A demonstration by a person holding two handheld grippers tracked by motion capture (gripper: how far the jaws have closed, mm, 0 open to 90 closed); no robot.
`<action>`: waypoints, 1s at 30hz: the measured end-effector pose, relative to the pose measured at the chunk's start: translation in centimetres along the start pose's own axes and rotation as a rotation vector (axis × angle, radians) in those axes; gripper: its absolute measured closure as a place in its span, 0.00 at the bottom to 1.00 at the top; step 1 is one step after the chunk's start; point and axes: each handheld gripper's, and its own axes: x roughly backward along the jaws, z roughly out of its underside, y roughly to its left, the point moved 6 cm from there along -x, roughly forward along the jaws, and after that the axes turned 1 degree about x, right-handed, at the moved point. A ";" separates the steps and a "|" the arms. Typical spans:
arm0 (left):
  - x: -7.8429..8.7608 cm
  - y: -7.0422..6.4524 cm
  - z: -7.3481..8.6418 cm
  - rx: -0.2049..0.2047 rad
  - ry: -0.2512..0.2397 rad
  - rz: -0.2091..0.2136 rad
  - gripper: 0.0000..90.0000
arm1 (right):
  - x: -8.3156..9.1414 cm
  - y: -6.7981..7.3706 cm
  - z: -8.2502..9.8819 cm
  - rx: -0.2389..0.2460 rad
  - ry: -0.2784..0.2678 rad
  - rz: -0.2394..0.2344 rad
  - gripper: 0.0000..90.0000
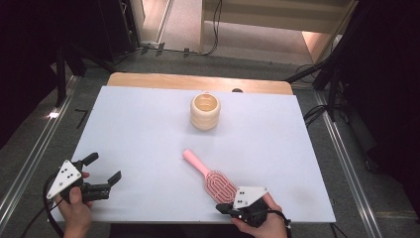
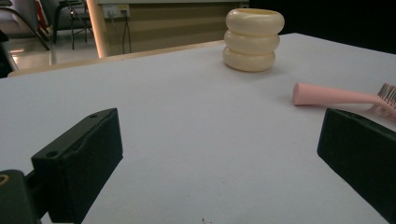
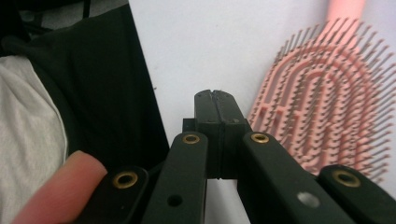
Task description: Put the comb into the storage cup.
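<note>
A pink hairbrush (image 1: 212, 179) lies bristles up on the white table (image 1: 148, 124), its handle pointing toward the far left. My right gripper (image 1: 221, 208) is at the table's front edge just beside the brush head (image 3: 327, 107). Its jaws are shut together with nothing between them (image 3: 216, 100). My left gripper (image 1: 105, 168) rests at the front left with its jaws wide open and empty (image 2: 219, 154). From there the brush handle (image 2: 327, 95) is ahead to the right. A cream ribbed cup (image 1: 205, 111) stands upright past the table's middle (image 2: 254, 39).
A wooden strip (image 1: 198, 82) runs along the table's far edge. Dark stands (image 1: 337, 74) and cables are on the floor at both back corners. A person's dark and white clothing (image 3: 70, 93) is close behind the table's front edge.
</note>
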 end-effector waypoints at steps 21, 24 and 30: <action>0.0 0.0 0.0 -0.003 0.000 0.004 0.01 | -1.0 -0.5 0.9 -0.005 0.056 0.015 0.98; 0.0 0.0 0.0 -0.003 0.001 0.003 0.01 | -1.0 -0.6 0.9 -0.010 0.056 0.015 0.98; 0.0 -0.1 0.0 -0.002 0.001 0.004 0.01 | -0.7 -1.0 1.2 -0.017 0.059 0.029 0.98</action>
